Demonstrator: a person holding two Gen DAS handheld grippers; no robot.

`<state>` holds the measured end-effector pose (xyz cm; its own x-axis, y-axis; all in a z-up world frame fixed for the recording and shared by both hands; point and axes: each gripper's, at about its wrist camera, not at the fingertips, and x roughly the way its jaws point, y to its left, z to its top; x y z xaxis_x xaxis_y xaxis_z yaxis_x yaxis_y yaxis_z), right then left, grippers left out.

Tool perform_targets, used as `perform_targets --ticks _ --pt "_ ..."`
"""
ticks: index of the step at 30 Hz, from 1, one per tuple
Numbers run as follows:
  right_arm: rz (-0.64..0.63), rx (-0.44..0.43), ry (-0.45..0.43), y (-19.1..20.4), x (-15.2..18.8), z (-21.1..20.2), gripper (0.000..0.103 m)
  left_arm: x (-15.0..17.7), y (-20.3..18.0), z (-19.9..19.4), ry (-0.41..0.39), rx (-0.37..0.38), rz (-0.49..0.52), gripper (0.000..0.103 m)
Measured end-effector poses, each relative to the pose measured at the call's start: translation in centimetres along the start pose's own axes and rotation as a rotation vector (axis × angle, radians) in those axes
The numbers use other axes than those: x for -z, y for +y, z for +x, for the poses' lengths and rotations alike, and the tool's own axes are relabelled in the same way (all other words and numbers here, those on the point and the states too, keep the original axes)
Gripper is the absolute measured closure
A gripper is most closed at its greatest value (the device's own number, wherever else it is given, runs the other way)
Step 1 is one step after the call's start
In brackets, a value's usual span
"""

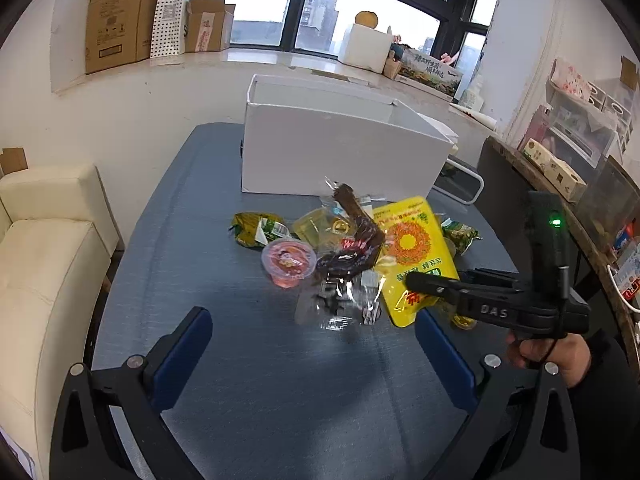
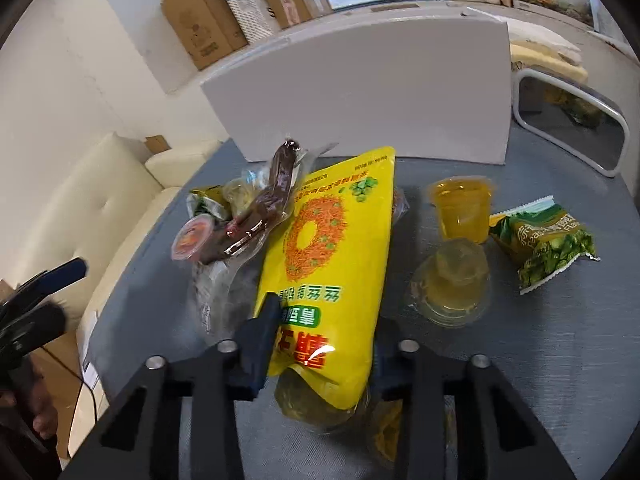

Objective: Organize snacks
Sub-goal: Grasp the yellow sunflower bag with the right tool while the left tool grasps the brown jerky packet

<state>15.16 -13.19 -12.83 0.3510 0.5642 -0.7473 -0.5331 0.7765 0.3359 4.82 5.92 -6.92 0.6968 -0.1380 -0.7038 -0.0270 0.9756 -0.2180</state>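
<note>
A pile of snacks lies on the blue-grey table in front of a white open box [image 1: 340,152]. My right gripper [image 2: 324,344] is shut on the near end of a yellow snack bag [image 2: 332,248], one pad on each side. Left of the bag are a dark sausage pack [image 2: 272,196] and a pink jelly cup [image 2: 192,240]. To its right stand a yellow jelly cup [image 2: 462,208], an upturned clear jelly cup [image 2: 452,288] and a green pea packet [image 2: 548,240]. My left gripper [image 1: 312,344] hovers open over bare table short of the pile, holding nothing.
A cream sofa [image 1: 48,240] borders the table's left side. A white-framed mirror [image 2: 572,120] lies right of the box. A cluttered shelf [image 1: 560,168] stands at the right. Cardboard boxes [image 1: 120,12] line the windowsill behind.
</note>
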Motion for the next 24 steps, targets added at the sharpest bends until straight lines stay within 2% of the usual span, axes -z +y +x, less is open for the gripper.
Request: perform_targets --ticks 3,9,17,20,24 --pt "0.008 -0.004 -0.011 -0.2 0.3 -1.0 0.077 -0.1 -0.3 0.6 0.006 0.001 0.006 0.0" --pt "-0.035 0.017 -0.046 0.5 0.5 -3.6 0.079 -0.6 -0.9 3.0 0.038 -0.003 0.024 0.0" --pt "-0.012 0.026 -0.138 0.0 0.8 -8.3 0.081 -2.3 -3.1 6.5 0.054 0.014 0.105 0.0" --pt "-0.009 0.065 -0.157 -0.6 1.5 -9.5 0.081 -3.2 -3.8 7.8 0.06 0.015 0.134 0.0" --pt "0.021 0.052 -0.179 -0.9 1.5 -10.2 0.081 -4.6 -4.4 10.8 0.105 0.006 0.167 0.0"
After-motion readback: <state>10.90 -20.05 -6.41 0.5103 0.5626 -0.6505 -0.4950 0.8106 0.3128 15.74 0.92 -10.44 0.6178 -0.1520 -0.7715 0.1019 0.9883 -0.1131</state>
